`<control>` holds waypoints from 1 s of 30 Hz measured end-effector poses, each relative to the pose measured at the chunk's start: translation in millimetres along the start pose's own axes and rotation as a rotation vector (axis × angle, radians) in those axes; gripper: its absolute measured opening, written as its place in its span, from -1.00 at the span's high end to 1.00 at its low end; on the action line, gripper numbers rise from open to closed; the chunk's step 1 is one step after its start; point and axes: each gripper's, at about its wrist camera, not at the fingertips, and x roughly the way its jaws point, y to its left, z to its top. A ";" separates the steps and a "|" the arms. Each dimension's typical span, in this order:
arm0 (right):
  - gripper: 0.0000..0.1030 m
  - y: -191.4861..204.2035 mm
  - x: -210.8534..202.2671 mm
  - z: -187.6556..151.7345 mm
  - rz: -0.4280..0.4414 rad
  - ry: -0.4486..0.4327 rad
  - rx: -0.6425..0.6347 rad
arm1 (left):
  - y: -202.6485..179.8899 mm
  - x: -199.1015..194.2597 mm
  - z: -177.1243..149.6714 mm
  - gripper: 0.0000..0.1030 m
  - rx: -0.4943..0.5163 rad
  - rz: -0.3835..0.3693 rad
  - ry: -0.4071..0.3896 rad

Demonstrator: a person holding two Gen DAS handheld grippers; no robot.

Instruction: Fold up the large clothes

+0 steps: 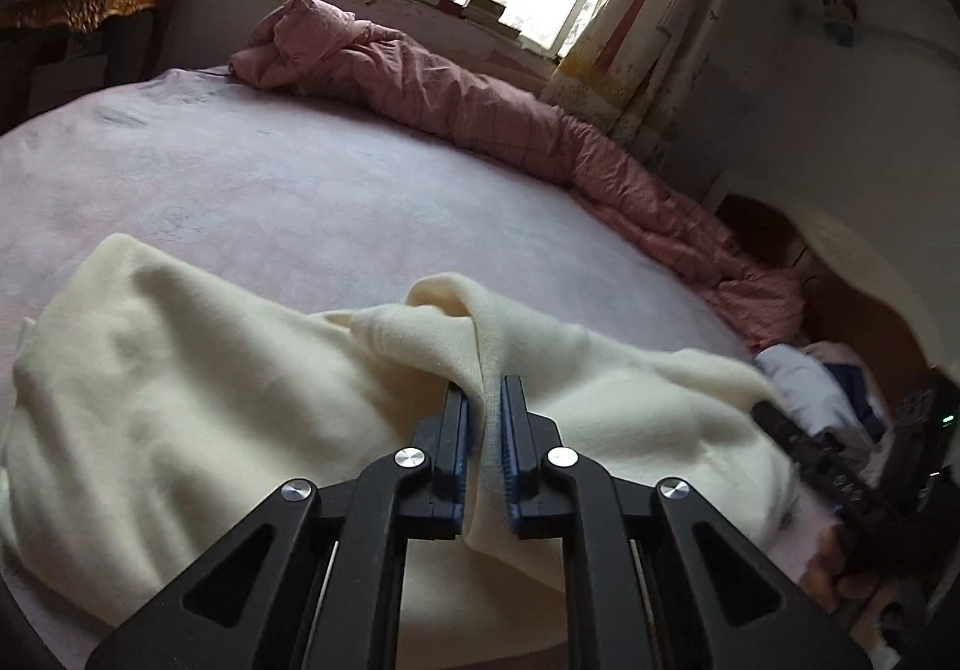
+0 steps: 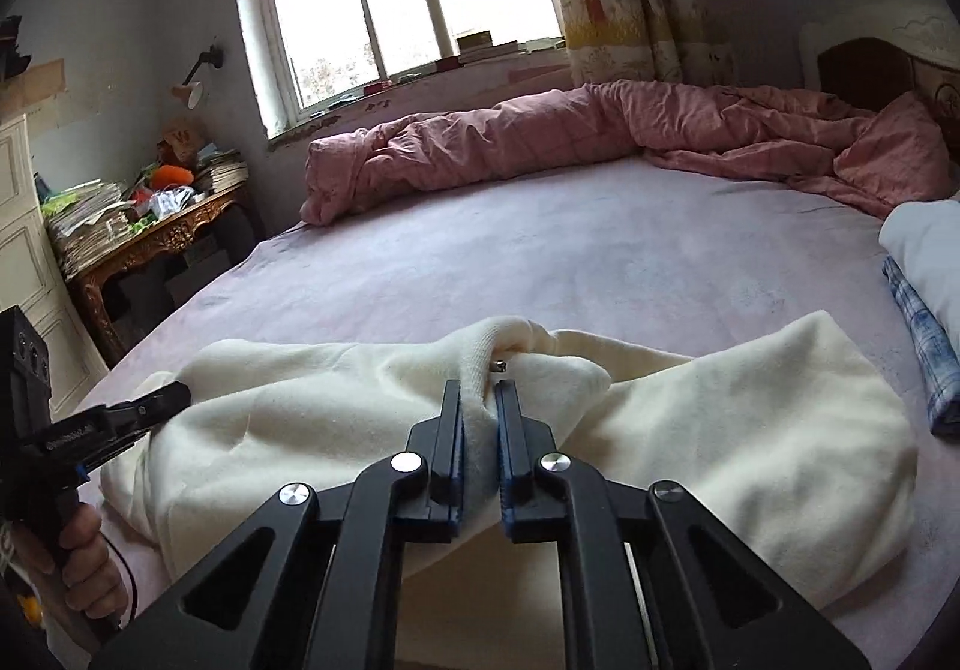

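Note:
A large cream garment (image 1: pixel 180 370) lies bunched on the near side of the pink bed sheet (image 1: pixel 270 178). My left gripper (image 1: pixel 485 385) is shut on a ribbed edge of it, and the cloth runs up between the blue pads. In the right wrist view the same cream garment (image 2: pixel 750 430) spreads across the foreground, with my right gripper (image 2: pixel 480 388) shut on a ribbed fold near a small metal snap. The other gripper (image 1: pixel 774 418) shows at the right edge of the left view, and at the left edge of the right view (image 2: pixel 174 394), held by a hand (image 2: pixel 84 556).
A rumpled pink duvet (image 2: pixel 600 130) lies along the far side of the bed under the window. Folded white and blue plaid clothes (image 2: pixel 924 298) sit at the right. A cluttered gilt side table (image 2: pixel 150 232) stands left of the bed, and a wooden headboard (image 2: pixel 870 70) at far right.

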 end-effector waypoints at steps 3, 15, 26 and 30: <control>0.81 9.3 5.1 -18.6 -0.037 0.024 -0.096 | -9.8 9.8 -9.6 0.67 0.088 0.111 0.033; 0.07 -16.6 0.2 -14.8 -0.019 0.053 0.010 | -34.5 -34.4 -10.4 0.16 0.200 0.122 -0.238; -0.32 -5.8 -63.8 12.1 0.019 -0.048 -0.013 | -79.7 24.7 -39.8 0.10 0.346 -0.202 0.205; -0.50 -30.6 -84.9 4.8 -0.045 -0.083 0.011 | -87.6 18.6 -52.4 0.09 0.407 -0.136 0.193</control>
